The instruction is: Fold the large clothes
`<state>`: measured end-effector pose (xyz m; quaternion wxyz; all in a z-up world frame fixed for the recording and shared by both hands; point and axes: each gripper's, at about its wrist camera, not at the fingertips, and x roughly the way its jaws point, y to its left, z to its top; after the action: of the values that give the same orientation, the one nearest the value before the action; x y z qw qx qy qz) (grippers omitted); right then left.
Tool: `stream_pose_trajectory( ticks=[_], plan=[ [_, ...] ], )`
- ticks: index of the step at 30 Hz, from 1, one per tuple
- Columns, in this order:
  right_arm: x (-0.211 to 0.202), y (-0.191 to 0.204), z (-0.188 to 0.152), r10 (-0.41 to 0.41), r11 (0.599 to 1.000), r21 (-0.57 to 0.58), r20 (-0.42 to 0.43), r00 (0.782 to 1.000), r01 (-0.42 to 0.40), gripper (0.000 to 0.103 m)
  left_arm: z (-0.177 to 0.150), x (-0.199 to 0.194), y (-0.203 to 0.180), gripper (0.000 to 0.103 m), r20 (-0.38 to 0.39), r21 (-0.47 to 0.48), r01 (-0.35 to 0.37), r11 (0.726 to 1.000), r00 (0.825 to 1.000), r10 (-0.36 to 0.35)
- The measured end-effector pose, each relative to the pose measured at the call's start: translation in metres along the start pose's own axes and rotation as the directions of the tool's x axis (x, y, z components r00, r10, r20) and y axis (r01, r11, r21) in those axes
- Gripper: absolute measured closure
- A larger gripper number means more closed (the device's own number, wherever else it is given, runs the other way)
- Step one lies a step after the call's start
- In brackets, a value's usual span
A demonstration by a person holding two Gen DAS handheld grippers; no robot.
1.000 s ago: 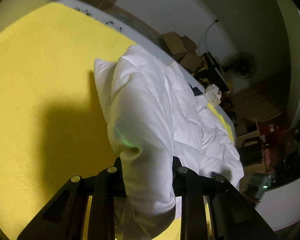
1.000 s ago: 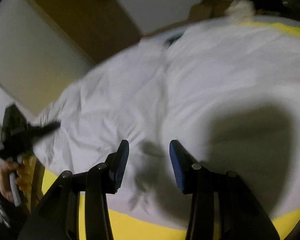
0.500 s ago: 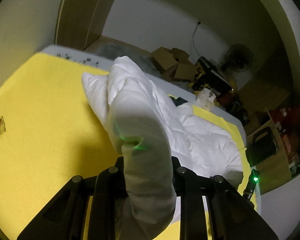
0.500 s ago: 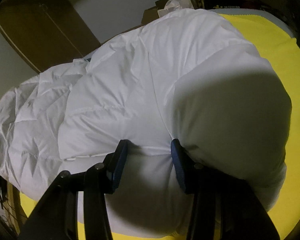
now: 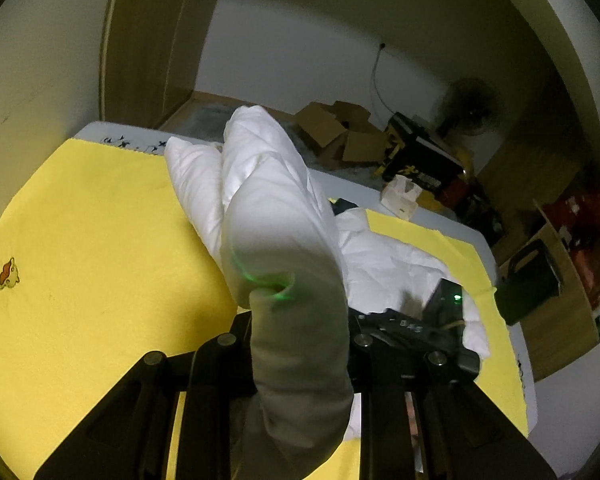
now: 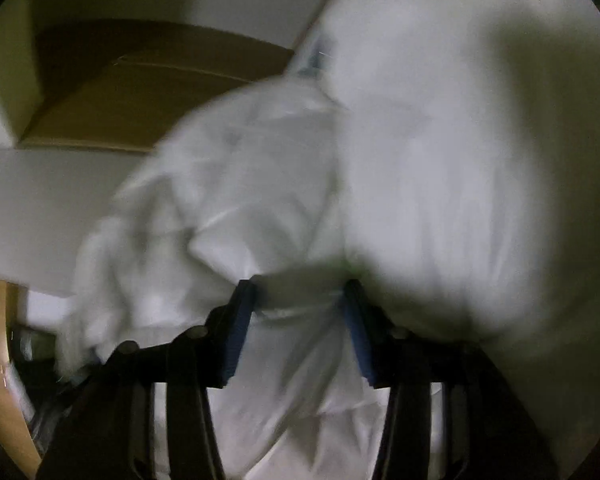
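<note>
Your left gripper (image 5: pixel 300 320) is clamped on the white padded jacket (image 5: pixel 276 216), lifted above the yellow sheet (image 5: pixel 92 240), its fingers hidden; your right gripper (image 6: pixel 300 312), blurred, has blue fingers (image 6: pixel 242 320) closing on it.

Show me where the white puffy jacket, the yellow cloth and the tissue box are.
white puffy jacket (image 5: pixel 276 216), left wrist view, on the raised bulky fold.
yellow cloth (image 5: pixel 100 248), left wrist view, on its bare left part.
tissue box (image 5: pixel 400 198), left wrist view, on its front face.
</note>
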<state>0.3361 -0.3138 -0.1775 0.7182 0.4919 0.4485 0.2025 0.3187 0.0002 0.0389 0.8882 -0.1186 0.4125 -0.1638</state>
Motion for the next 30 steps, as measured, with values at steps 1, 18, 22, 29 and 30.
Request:
stream_pose_trajectory(
  ticks=[1,18,22,29,30],
  plan=[
    [-0.001,0.001,-0.001,0.002,1.000,-0.013,-0.007,1.000,-0.002,0.058,0.000,-0.001,-0.004,0.081,0.006,0.015,-0.005,1.000,1.000,0.005],
    [-0.168,-0.051,-0.026,-0.321,0.934,-0.075,0.249,0.914,0.349,0.046,-0.040,0.033,-0.172,0.081,-0.033,0.243,0.152,0.958,0.988,-0.149],
    [-0.201,-0.066,-0.034,-0.175,0.980,-0.046,0.285,0.942,0.196,0.044,-0.063,0.073,-0.214,0.081,-0.096,0.301,0.158,0.940,0.986,-0.135],
    [-0.295,-0.084,-0.087,-0.154,0.988,0.057,0.489,0.859,0.145,0.044,-0.099,0.139,-0.247,0.081,-0.150,0.315,0.148,0.938,0.983,-0.104],
    [-0.304,-0.088,-0.093,-0.177,0.984,0.069,0.500,0.848,0.164,0.044,-0.105,0.142,-0.249,0.081,-0.152,0.327,0.147,0.933,0.983,-0.102]
  ],
)
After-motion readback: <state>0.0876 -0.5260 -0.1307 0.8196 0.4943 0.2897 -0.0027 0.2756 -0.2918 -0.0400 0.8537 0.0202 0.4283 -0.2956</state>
